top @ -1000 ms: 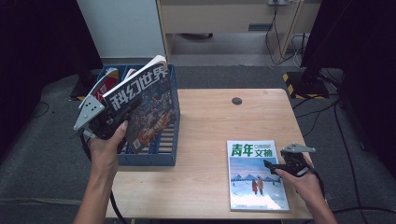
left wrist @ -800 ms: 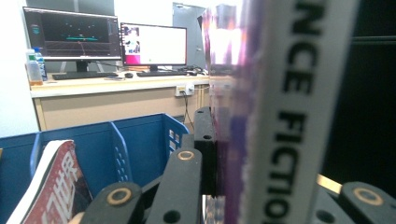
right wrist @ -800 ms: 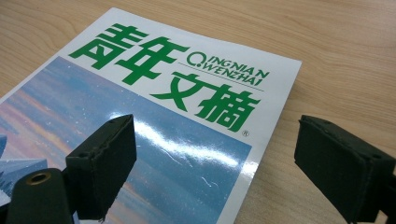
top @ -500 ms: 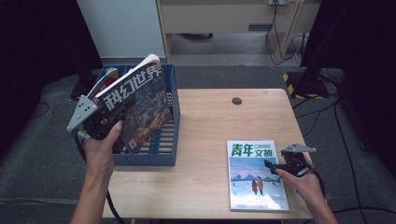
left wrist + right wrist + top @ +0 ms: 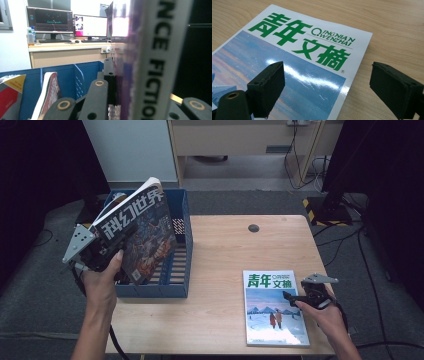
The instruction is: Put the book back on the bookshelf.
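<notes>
The sci-fi magazine (image 5: 137, 237) is pinched tight in the left gripper (image 5: 92, 251), held tilted over the blue file bin (image 5: 180, 270) at the left end of the light wooden table (image 5: 220, 255). More magazines (image 5: 47, 92) stand in that bin. Over at the near right edge, the right gripper (image 5: 305, 295) hovers with jaws wide over the green-titled magazine (image 5: 272, 305) lying flat. Grey carpet, cables and a monitor desk (image 5: 67, 47) around.

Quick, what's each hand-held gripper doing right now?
Left hand-held gripper: closed on the dark magazine, above the blue bin.
Right hand-held gripper: open, over the green-titled magazine.
</notes>
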A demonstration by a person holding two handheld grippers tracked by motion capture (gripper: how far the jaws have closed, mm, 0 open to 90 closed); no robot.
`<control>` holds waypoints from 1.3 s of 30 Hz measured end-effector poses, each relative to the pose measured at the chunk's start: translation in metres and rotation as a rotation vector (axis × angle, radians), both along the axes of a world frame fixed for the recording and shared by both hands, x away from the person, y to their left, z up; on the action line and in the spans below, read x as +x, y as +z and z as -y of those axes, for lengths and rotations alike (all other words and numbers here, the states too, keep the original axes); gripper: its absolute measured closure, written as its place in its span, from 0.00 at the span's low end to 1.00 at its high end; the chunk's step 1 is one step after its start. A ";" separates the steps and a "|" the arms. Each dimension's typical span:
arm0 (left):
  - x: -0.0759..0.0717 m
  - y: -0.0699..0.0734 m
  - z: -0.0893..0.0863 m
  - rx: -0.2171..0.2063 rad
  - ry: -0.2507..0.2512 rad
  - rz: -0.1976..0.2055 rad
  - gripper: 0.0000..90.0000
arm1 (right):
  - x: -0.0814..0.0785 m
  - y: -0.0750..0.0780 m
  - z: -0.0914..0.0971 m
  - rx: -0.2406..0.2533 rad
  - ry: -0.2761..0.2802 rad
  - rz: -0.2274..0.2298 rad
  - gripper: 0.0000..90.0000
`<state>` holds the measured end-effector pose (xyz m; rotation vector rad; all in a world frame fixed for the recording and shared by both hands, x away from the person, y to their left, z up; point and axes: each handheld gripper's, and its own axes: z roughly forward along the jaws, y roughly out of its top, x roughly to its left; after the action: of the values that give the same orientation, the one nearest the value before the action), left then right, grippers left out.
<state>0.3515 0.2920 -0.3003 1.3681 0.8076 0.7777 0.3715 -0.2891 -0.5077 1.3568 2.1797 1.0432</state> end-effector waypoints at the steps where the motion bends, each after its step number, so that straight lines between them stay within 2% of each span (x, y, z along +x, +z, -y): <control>1: 0.000 0.000 -0.001 0.002 0.002 -0.001 0.92 | 0.000 0.000 0.000 -0.002 0.004 -0.001 0.15; 6: -0.002 0.001 -0.007 -0.010 0.011 0.004 0.92 | 0.000 -0.001 0.001 -0.003 0.003 -0.002 0.15; 11: -0.004 0.001 -0.013 -0.002 0.038 0.000 0.92 | 0.000 -0.001 0.001 -0.002 0.000 -0.005 0.15; 14: -0.003 0.000 -0.015 -0.015 0.053 -0.008 0.92 | 0.000 -0.001 0.000 -0.001 0.003 -0.006 0.14; 21: -0.001 0.000 -0.019 -0.007 0.086 -0.014 0.92 | 0.001 -0.001 0.002 0.005 -0.009 -0.003 0.15; 30: -0.001 -0.004 -0.026 -0.023 0.126 -0.028 0.92 | 0.000 -0.001 0.002 0.004 -0.007 -0.006 0.15; 39: -0.003 -0.005 -0.031 -0.016 0.150 -0.031 0.92 | 0.001 -0.001 0.002 0.003 -0.008 -0.006 0.15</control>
<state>0.3489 0.3226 -0.3054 1.3190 0.9474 0.8662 0.3721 -0.2914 -0.5089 1.3702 2.1762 1.0418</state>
